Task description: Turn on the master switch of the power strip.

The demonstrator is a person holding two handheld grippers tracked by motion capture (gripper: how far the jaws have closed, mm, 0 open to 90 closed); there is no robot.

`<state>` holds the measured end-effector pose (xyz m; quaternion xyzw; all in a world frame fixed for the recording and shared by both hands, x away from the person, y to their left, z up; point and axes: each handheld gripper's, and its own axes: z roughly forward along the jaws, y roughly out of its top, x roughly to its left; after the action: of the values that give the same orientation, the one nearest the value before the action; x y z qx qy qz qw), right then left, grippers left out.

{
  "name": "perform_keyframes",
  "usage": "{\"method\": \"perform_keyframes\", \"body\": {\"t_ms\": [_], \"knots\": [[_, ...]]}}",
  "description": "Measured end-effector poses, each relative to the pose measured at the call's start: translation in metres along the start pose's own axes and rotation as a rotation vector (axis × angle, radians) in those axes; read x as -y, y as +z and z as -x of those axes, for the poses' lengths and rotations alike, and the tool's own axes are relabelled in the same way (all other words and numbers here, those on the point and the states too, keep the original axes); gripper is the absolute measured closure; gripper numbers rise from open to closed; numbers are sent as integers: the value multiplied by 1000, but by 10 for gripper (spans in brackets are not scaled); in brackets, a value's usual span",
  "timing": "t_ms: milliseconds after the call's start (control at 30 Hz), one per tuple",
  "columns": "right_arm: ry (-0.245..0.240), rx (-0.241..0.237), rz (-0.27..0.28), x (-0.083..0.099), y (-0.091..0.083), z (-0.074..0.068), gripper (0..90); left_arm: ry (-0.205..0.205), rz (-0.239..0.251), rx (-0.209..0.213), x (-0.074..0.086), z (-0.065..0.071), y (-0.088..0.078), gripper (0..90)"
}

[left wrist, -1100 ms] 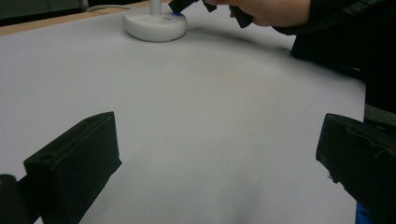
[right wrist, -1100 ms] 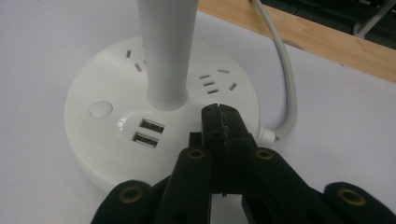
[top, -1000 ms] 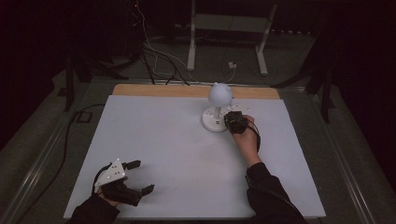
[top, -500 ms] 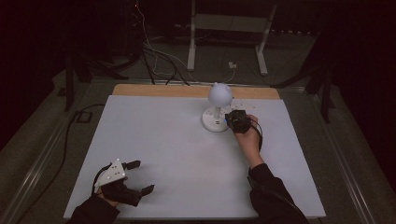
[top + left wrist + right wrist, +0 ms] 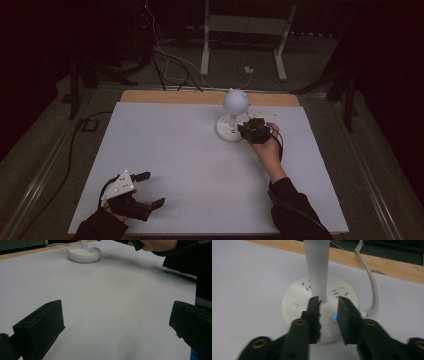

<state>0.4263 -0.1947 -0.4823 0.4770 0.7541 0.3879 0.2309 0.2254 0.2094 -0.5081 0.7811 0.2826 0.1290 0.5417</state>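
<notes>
A white desk lamp stands at the table's back middle, with a round head [image 5: 235,101], a stem [image 5: 317,265] and a round base [image 5: 226,133]. My right gripper [image 5: 250,131] hovers at the base's right side. In the right gripper view its jaws stand a narrow gap apart over the base [image 5: 294,300], just short of the stem, with nothing between them [image 5: 328,302]. A small blue light [image 5: 335,317] glows on the base by the right jaw. My left gripper [image 5: 152,189] rests wide open at the near left, empty [image 5: 115,315].
The lamp's white cable [image 5: 373,285] runs from the base back over the wooden strip [image 5: 200,96] at the table's far edge. White sheet [image 5: 175,145] covers the table. A metal stand [image 5: 240,30] and loose cables lie on the floor beyond.
The right hand has shifted only slightly beside the lamp base. The left gripper has stayed where it was.
</notes>
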Motion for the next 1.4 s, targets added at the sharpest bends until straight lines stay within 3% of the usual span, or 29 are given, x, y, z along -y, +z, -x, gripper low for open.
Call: {"method": "perform_keyframes", "body": {"t_ms": [33, 100, 200, 267, 500, 600, 833, 1400], "knots": [[-17, 18, 11, 1, -4, -2, 528, 0, -1, 0, 0, 0, 0, 0], [-17, 13, 11, 1, -5, -2, 478, 0, -1, 0, 0, 0, 0, 0], [17, -38, 25, 0, -10, -1, 335, 1, -1, 1, 0, 0, 0, 0], [3, -65, 24, -1, -13, -1, 266, 0, 0, 0, 0, 0, 0, 1], [19, -182, -16, -4, -20, -5, 0, 0, 0, 1, 0, 0, 0, 0], [9, -206, -10, -4, -24, -8, 0, 0, 1, 1, 0, 0, 0, 1], [-19, -212, -16, -1, -30, -12, 0, 3, 0, 1, 0, 1, 0, 1], [-67, -254, 17, 16, -68, -10, 0, 6, 0, 4, 0, 1, 0, 1]]}}
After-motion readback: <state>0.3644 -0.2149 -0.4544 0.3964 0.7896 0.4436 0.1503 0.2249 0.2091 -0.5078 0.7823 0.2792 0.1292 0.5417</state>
